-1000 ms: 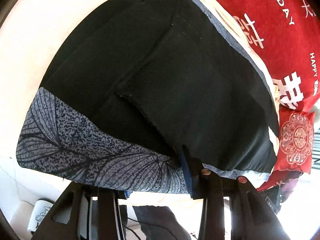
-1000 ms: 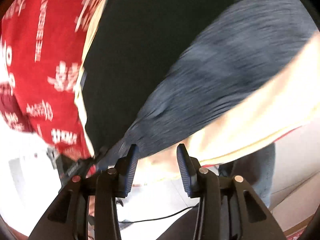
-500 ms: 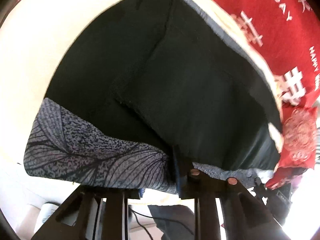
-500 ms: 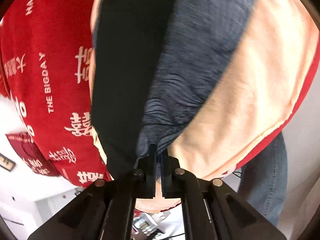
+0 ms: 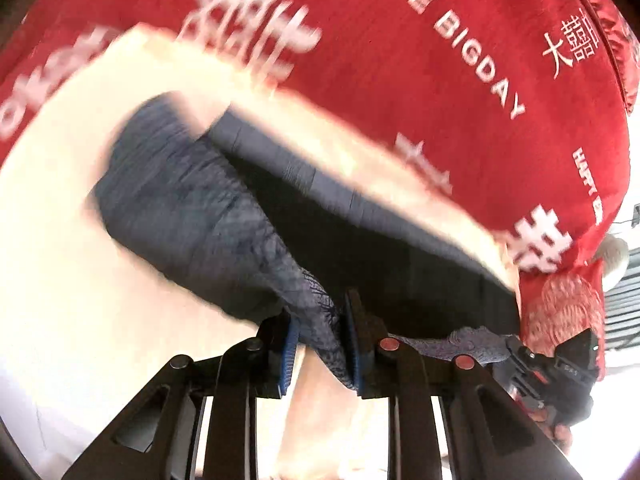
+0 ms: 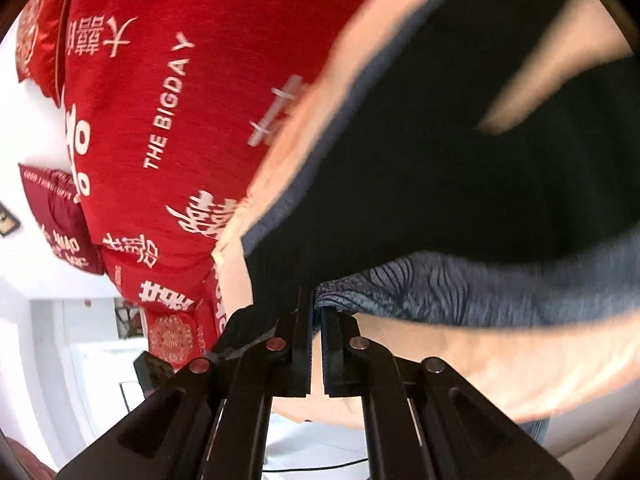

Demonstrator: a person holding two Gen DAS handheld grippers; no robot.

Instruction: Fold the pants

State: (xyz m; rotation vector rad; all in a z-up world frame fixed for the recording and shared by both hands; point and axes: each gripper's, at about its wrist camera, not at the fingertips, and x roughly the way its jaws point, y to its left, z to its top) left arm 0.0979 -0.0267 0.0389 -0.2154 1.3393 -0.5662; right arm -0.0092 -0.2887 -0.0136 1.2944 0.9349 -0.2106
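The pants (image 5: 360, 240) are black with a grey leaf-print band (image 5: 224, 220), lying on a cream sheet (image 5: 72, 280). My left gripper (image 5: 320, 314) is shut on a bunched fold of the band, which hangs between its blue pads (image 5: 289, 344). In the right wrist view the black pants (image 6: 440, 168) fill the upper right, with the grey band (image 6: 460, 292) along their lower edge. My right gripper (image 6: 317, 306) is shut on that band's edge. Both views are blurred by motion.
A red quilt (image 5: 460, 92) (image 6: 192, 100) with white lettering lies beyond the cream sheet. A red patterned cushion (image 5: 560, 312) sits at its end, with a black device (image 5: 560, 368) below. White floor and furniture (image 6: 92, 360) show lower left.
The right gripper has shut on the grey band. Both grippers have risen and swung with it, so the flat pants now bunch and fold over, and more red quilt shows.
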